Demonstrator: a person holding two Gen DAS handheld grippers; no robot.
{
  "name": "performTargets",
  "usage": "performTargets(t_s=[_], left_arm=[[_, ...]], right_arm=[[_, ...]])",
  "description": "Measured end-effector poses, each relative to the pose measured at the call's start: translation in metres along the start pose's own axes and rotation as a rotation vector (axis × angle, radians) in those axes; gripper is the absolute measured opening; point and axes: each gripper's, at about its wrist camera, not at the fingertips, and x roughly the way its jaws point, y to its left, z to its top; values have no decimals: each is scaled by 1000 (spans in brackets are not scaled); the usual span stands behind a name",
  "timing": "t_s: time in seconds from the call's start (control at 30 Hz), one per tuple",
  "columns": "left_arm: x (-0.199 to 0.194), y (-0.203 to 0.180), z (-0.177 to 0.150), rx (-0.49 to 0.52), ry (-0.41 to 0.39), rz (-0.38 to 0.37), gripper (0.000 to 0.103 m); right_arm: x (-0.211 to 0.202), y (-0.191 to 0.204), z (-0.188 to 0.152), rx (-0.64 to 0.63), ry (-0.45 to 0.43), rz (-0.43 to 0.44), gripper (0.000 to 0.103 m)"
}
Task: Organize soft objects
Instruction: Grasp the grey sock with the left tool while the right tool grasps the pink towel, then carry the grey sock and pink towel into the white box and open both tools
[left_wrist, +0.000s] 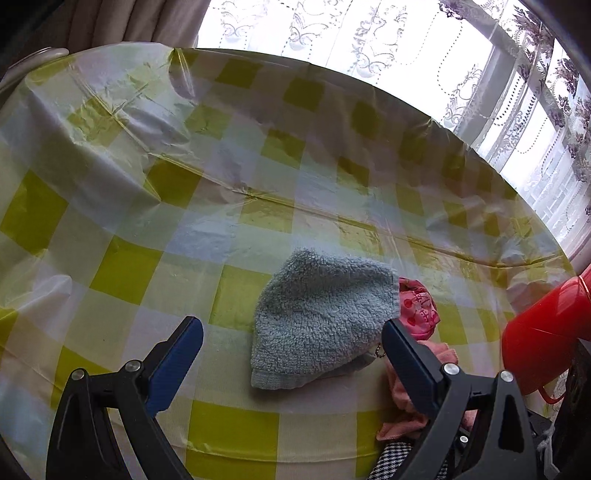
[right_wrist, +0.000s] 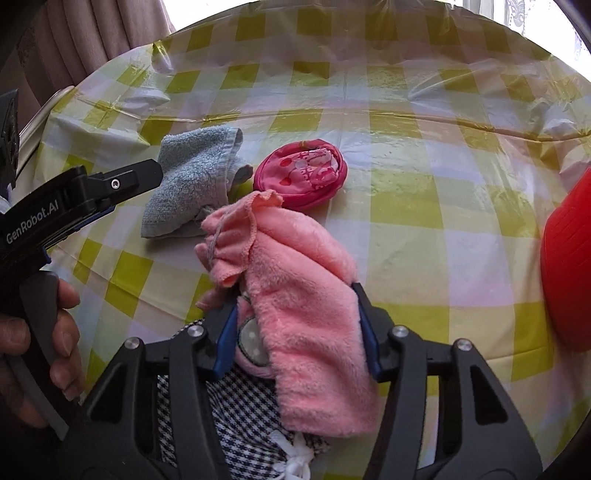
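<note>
pink cloth (right_wrist: 295, 295) between right gripper (right_wrist: 295, 310) jaws

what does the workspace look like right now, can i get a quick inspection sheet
surface: table under a wrinkled yellow-checked plastic cloth
job's things: blue towel lies crumpled; dark pink pouch beside it; light pink cloth; checked fabric at the near edge
clutter: red container at the right edge
grippers: left tool open above the blue towel, touching nothing; right tool closed on the light pink cloth
cables: nothing seen
surroundings: lace curtain over a bright window; plain drape at left
</note>
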Motion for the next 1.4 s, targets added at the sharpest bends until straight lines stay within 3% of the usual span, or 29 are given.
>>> performTargets(t_s=[0.07,0.17,0.23,0.37,0.43,0.53,0.93,1.23,1.4], left_arm=[[9,-3,3,17,8,4,98],[21,-8,5,56,23,18,92],[29,-9,3,71,45,21,72],[32,-12,-2,94,50,1,51],[28,-14,-3,102,44,-13,31],[22,-14,-4,99,34,-15,18],[-22,3,-31,11,-16,-13,15],[-70,-27,-38,59,-110,-36,15],[-87,-49,-51,84,-114,-77,15]], right_arm=[[-2,-2,-1,4,-8,-3,42],[-4,-3,-2,6,-18,-1,35],[-7,-3,-3,1,-28,-7,31],[-10,-5,-6,7,-42,-10,28],[-14,-7,-7,15,-54,-18,27],[-21,-10,-9,24,-82,-31,26],[-52,-18,-22,47,-155,-85,26],[-81,-30,-43,73,-184,-103,26],[-101,-46,-54,110,-217,-120,26]])
